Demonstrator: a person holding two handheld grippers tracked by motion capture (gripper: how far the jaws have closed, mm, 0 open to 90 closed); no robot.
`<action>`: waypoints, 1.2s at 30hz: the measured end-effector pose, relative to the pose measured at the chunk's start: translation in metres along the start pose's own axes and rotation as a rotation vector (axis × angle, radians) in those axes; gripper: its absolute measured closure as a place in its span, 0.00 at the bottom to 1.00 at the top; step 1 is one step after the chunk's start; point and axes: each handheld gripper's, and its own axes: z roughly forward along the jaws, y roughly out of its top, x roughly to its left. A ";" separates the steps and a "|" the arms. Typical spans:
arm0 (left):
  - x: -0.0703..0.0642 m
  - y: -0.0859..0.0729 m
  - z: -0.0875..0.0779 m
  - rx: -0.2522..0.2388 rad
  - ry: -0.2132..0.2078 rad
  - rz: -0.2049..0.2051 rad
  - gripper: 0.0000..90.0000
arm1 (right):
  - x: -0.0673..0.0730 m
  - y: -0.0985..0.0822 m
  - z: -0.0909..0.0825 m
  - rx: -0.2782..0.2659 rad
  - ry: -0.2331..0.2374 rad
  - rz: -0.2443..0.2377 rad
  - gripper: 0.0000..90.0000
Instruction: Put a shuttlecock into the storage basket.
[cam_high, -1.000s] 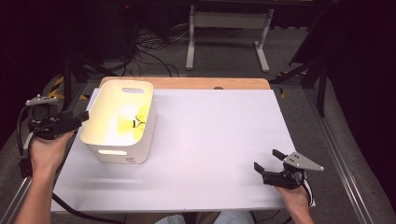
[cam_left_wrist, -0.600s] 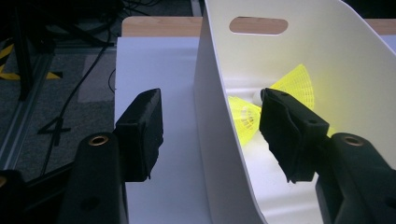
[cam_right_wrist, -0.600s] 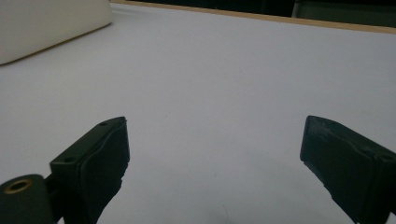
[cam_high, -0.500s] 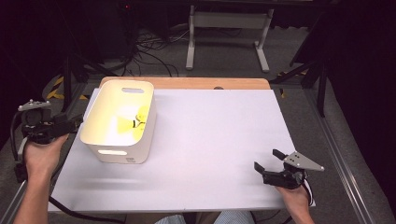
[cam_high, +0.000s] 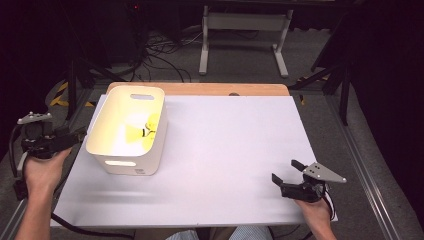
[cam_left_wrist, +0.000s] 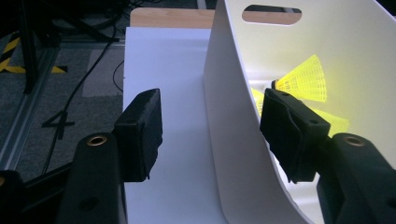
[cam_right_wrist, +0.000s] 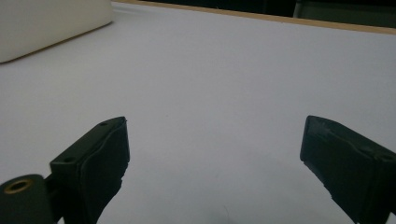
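Since the earlier frames, the left gripper (cam_high: 75, 136) has drawn back from the bin's (cam_high: 100, 150) left wall toward the table's (cam_high: 225, 150) left edge, while the right gripper (cam_high: 288, 173) has kept its place near the front right corner.

From the high view, the white bin stands on the left part of the white table top, yellow shuttlecocks (cam_high: 142, 132) lying inside on its floor. The left gripper sits just beside the bin's left wall, its tips apart from it. The right gripper rests well apart from the bin, jaws spread over bare table.

From the left gripper view, the left gripper (cam_left_wrist: 210, 126) stands wide open astride the bin's (cam_left_wrist: 233, 116) side wall, one jaw outside, the other over the inside, neither pad pressing it. Shuttlecocks (cam_left_wrist: 303, 79) show beyond the inner jaw.

From the right gripper view, the right gripper (cam_right_wrist: 215, 154) is wide open with nothing between its jaws; the bin's (cam_right_wrist: 46, 23) corner sits far off at upper left.
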 end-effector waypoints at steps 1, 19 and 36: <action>0.001 -0.001 0.000 0.004 0.003 -0.002 0.44 | 0.000 0.000 0.000 0.000 0.001 -0.001 0.10; 0.004 -0.017 0.000 0.006 0.006 -0.003 0.43 | 0.001 0.001 0.000 -0.006 0.000 -0.002 0.10; 0.005 -0.032 -0.005 0.005 0.001 -0.010 0.42 | 0.001 0.000 0.001 -0.001 0.003 -0.003 0.10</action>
